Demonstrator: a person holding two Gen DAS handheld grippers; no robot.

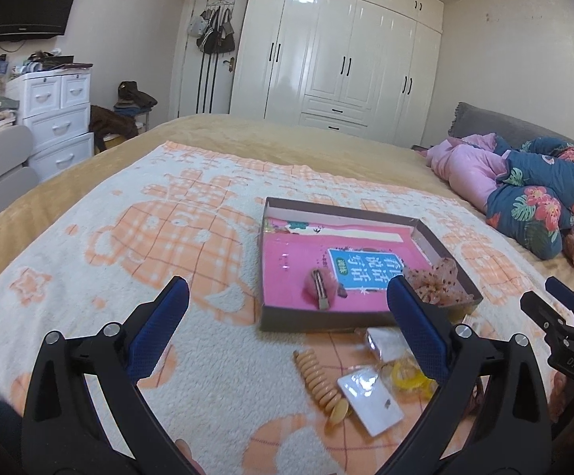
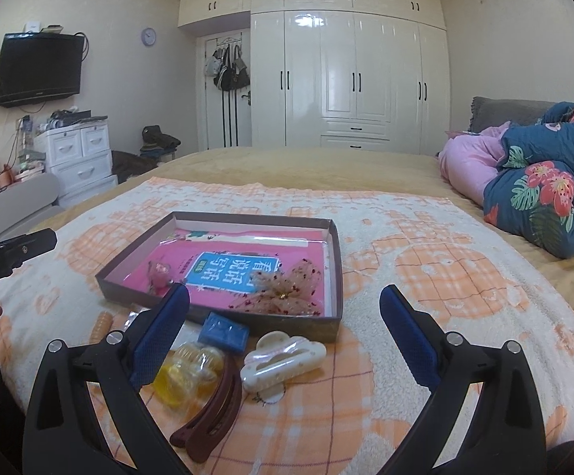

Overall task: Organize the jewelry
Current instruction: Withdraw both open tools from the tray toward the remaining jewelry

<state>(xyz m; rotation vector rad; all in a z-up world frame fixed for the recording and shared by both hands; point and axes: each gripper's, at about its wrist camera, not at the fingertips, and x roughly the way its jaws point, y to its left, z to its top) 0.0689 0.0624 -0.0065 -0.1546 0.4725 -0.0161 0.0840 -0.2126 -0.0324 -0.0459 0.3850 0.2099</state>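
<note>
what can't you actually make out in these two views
- Yellow hair tie: the right gripper's left finger covers part of it in the right wrist view.
- Sheer bow in the box: the left gripper's right finger hides its near side in the left wrist view.
- Orange spiral tie: mostly behind the right gripper's finger in the right wrist view.
- White cards: print too small to read.
</note>
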